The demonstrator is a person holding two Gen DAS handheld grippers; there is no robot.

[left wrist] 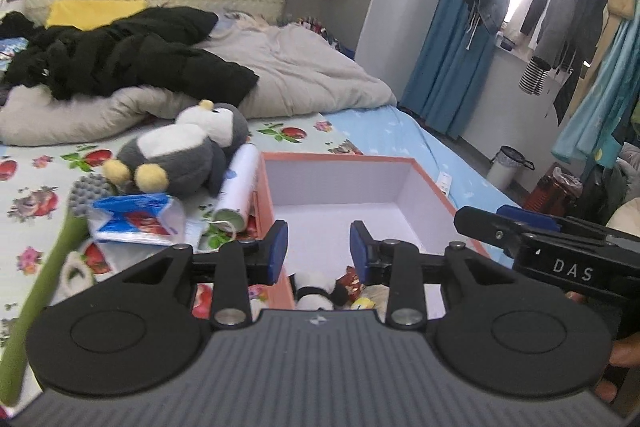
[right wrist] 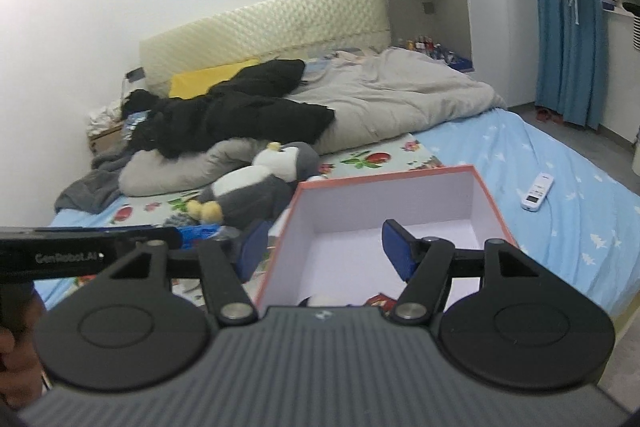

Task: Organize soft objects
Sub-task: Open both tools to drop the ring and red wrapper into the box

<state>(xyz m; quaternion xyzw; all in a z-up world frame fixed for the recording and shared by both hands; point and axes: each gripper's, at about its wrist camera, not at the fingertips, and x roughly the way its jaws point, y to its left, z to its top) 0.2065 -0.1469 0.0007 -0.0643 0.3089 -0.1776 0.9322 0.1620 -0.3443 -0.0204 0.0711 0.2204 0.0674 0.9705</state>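
Note:
An open box (left wrist: 340, 183) with orange rim and white inside lies on the bed; it also shows in the right wrist view (right wrist: 384, 203). A small panda plush (left wrist: 316, 293) and red-wrapped bits lie at its near end. A grey and white penguin plush (left wrist: 184, 151) lies left of the box, also in the right wrist view (right wrist: 256, 187). My left gripper (left wrist: 318, 247) is open and empty above the box's near end. My right gripper (right wrist: 324, 247) is open and empty, straddling the box's left wall.
Left of the box lie a white lint roller (left wrist: 240, 187), a blue tissue pack (left wrist: 136, 219) and a green-handled brush (left wrist: 56, 247). A grey duvet (left wrist: 280, 75) and black coat (left wrist: 128, 55) fill the bed's far end. A white remote (right wrist: 538, 191) lies right of the box.

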